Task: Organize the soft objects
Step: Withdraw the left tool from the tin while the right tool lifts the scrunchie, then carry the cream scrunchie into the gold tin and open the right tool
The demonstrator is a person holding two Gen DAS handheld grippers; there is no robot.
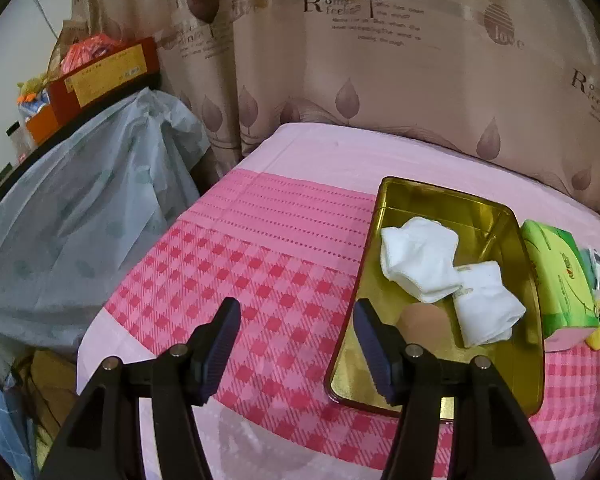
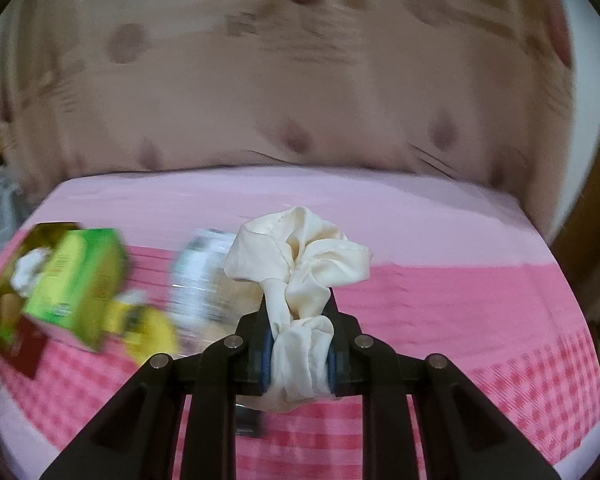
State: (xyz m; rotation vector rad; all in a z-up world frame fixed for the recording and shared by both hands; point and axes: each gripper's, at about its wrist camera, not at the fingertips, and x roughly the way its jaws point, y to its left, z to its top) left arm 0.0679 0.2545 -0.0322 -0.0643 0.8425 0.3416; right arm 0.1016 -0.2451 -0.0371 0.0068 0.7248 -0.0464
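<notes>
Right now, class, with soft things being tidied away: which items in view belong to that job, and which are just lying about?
Part of the job:
- cream scrunchie, clamped in the right gripper
- gold tin
- two white socks in it
- beige sponge in it
- left gripper, open

Lying about:
- green tissue pack
- red box
- curtain

The left wrist view looks forward and down from low over the near edge of the pink checked tablecloth (image 1: 260,280), toward the curtain (image 1: 380,80) at 12 o'clock, with the gold tray (image 1: 440,200) close at 3 o'clock. The right wrist view faces the same curtain from about as near, motion-blurred, and shares the tray and the green box (image 2: 76,280), there at 9 o'clock.
</notes>
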